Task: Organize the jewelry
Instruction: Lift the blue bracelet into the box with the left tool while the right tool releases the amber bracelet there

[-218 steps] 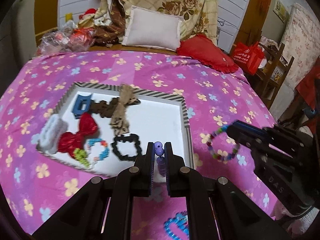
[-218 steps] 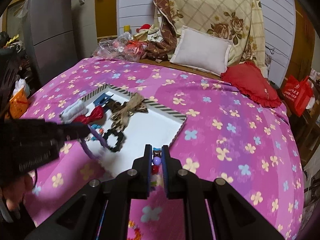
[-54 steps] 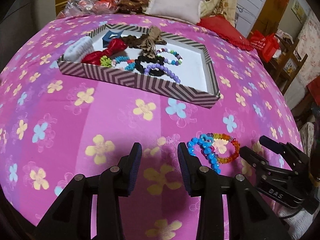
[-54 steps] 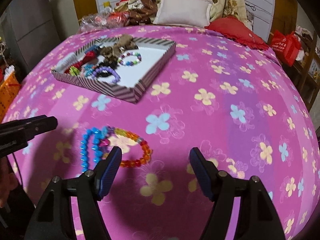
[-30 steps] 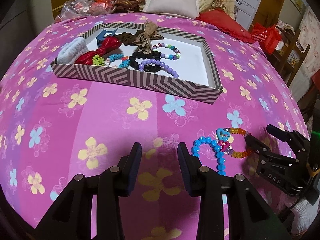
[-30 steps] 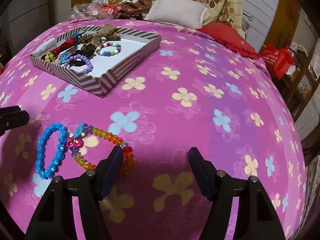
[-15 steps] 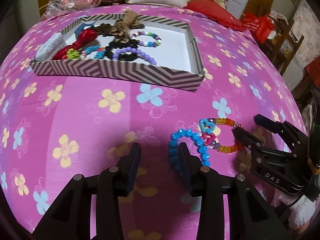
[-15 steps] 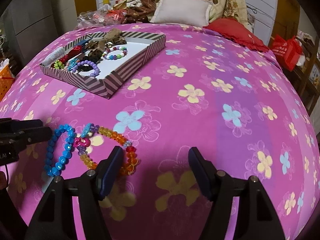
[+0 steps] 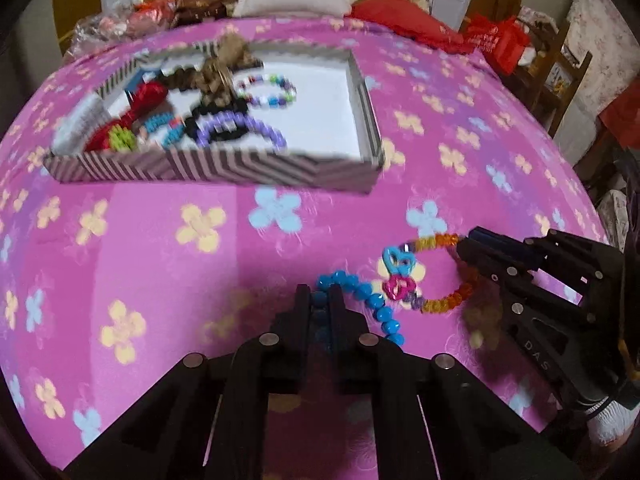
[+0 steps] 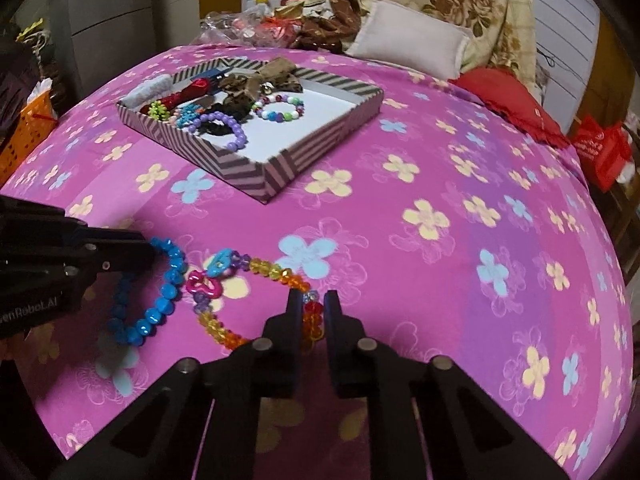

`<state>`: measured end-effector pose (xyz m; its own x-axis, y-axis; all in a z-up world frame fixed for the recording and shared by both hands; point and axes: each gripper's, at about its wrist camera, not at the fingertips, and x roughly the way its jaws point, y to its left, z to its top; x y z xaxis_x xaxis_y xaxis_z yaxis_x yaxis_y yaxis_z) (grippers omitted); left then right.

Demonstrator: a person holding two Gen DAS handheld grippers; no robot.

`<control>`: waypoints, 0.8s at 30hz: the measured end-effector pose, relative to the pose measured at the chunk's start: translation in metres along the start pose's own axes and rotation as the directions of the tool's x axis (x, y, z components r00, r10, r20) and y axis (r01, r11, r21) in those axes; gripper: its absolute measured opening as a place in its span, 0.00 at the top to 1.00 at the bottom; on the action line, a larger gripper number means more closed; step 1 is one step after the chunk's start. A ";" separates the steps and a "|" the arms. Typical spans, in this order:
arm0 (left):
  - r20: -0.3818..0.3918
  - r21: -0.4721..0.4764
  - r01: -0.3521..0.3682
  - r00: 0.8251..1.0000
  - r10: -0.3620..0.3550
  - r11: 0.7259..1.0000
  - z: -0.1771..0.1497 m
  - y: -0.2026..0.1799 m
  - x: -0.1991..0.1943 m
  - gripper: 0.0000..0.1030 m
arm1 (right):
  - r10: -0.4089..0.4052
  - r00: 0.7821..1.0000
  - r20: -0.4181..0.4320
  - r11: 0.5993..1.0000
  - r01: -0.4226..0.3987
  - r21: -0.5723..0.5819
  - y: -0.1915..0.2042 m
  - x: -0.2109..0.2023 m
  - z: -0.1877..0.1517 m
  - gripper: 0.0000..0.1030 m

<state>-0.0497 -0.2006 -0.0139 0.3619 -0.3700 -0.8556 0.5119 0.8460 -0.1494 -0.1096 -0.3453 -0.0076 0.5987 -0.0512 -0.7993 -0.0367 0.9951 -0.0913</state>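
Note:
Two bracelets lie on the pink flowered bedspread in front of the striped box (image 9: 224,168) (image 10: 256,178). My left gripper (image 9: 320,298) is shut on the blue bead bracelet (image 9: 376,304) (image 10: 168,280), its beads pinched between the pads. My right gripper (image 10: 311,302) is shut on the orange and yellow bracelet (image 10: 276,270) (image 9: 440,302), which carries blue and pink heart charms. The two bracelets touch at the charms. In the left wrist view the right gripper (image 9: 466,246) comes in from the right; in the right wrist view the left gripper (image 10: 150,258) comes in from the left.
The box holds several bracelets, hair bows and scrunchies at its left side. Behind it lie a white pillow (image 10: 404,36), a red cushion (image 10: 516,96) and a pile of bags and cloth (image 10: 276,24). A red bag (image 9: 500,42) and wooden furniture stand right of the bed.
Both grippers were open half a second ago and have closed, the left on the blue bracelet, the right on the orange one. The left gripper shifted right onto the beads.

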 end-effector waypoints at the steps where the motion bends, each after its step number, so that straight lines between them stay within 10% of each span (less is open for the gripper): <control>1: 0.014 -0.001 0.001 1.000 -0.001 1.000 0.002 0.002 -0.005 0.83 | 0.000 1.000 0.007 1.000 0.000 -0.002 0.000 -0.003 0.002 0.90; 24: 0.195 -0.043 -0.063 0.978 0.070 0.997 0.068 0.041 -0.068 0.83 | 0.015 0.984 0.179 0.999 -0.005 -0.053 -0.010 -0.054 0.127 0.91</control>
<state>0.0002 -0.1667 0.0716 0.5418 -0.3771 -0.7511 0.4540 0.8834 -0.1161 -0.0402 -0.3418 0.1122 0.7319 -0.0208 -0.6811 -0.0823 0.9895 -0.1186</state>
